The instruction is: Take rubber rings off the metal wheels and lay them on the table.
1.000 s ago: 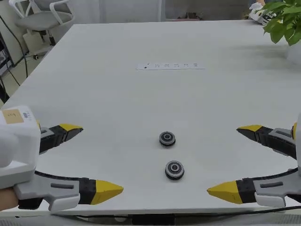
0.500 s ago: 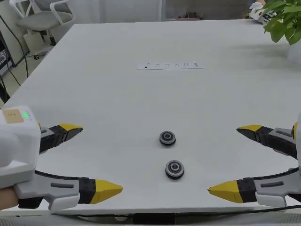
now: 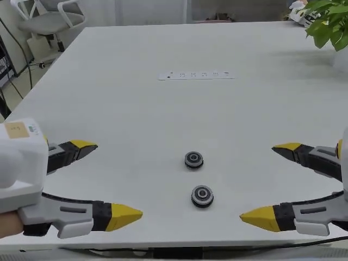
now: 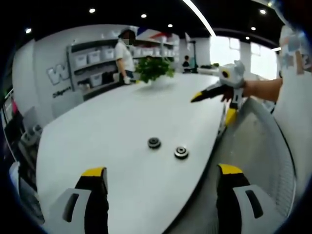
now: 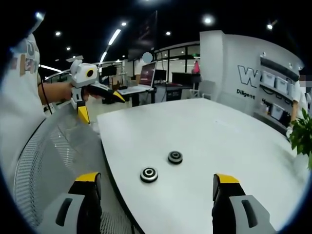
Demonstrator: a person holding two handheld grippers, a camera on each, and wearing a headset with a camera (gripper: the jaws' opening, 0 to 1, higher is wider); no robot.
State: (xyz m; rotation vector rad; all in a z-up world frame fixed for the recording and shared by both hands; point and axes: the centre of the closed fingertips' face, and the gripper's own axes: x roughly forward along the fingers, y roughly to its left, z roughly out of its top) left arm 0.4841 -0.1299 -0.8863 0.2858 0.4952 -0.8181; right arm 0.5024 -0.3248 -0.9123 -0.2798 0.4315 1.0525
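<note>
Your yellow-tipped left gripper (image 3: 115,181) and right gripper (image 3: 258,182) hang wide open and empty, flanking the work, presumably so either can reach in. Between them, near the front edge of the white desk (image 3: 163,114), the far small metal wheel (image 3: 193,160) and the near small metal wheel (image 3: 202,196) lie apart, black rubber rings (image 3: 193,198) on.

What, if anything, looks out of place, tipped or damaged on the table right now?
Nothing stands out. The far wheel and near wheel lie flat on the table, apart from each other, with their dark rings seemingly still on. The left gripper and right gripper hang open on either side, touching neither.
</note>
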